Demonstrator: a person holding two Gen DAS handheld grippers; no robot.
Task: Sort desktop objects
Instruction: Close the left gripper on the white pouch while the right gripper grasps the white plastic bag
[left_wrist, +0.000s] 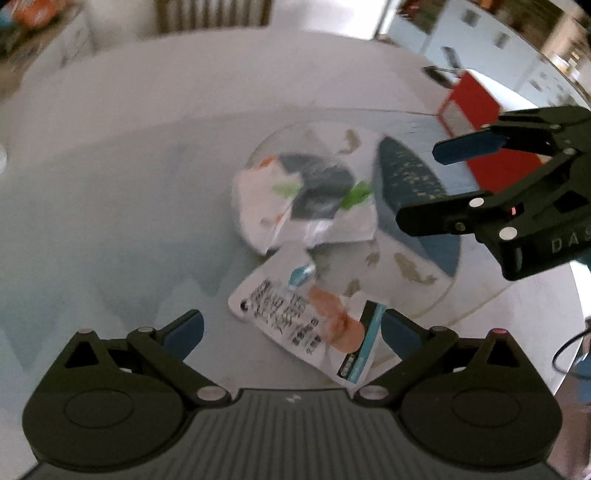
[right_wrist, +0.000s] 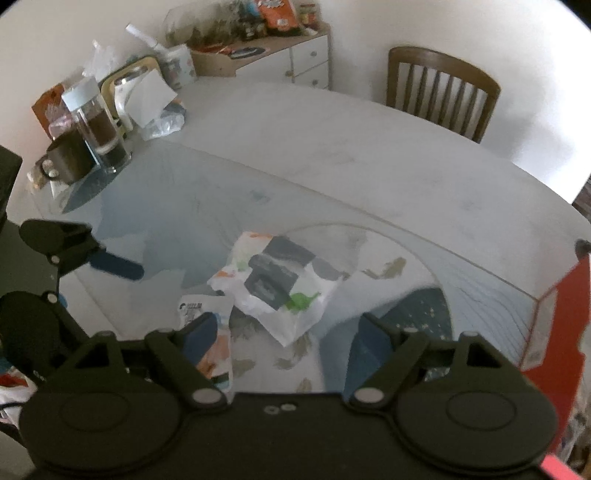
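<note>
A white snack packet (left_wrist: 308, 319) with black print and an orange picture lies on the table just ahead of my open, empty left gripper (left_wrist: 291, 328). It also shows in the right wrist view (right_wrist: 207, 332). A crumpled white wrapper (left_wrist: 303, 195) with dark, green and orange marks lies on a round patterned plate (left_wrist: 413, 273). A dark blue pouch (left_wrist: 410, 181) rests on the plate's right side. My right gripper (right_wrist: 286, 334) is open and empty, just above the wrapper (right_wrist: 273, 284) and the blue pouch (right_wrist: 417, 306).
A red and white box (left_wrist: 484, 125) stands at the table's right edge. At the far left in the right wrist view stand a glass jar (right_wrist: 96, 129), a dark mug (right_wrist: 68, 158) and clutter. A wooden chair (right_wrist: 439, 92) and a sideboard (right_wrist: 291, 62) stand behind the table.
</note>
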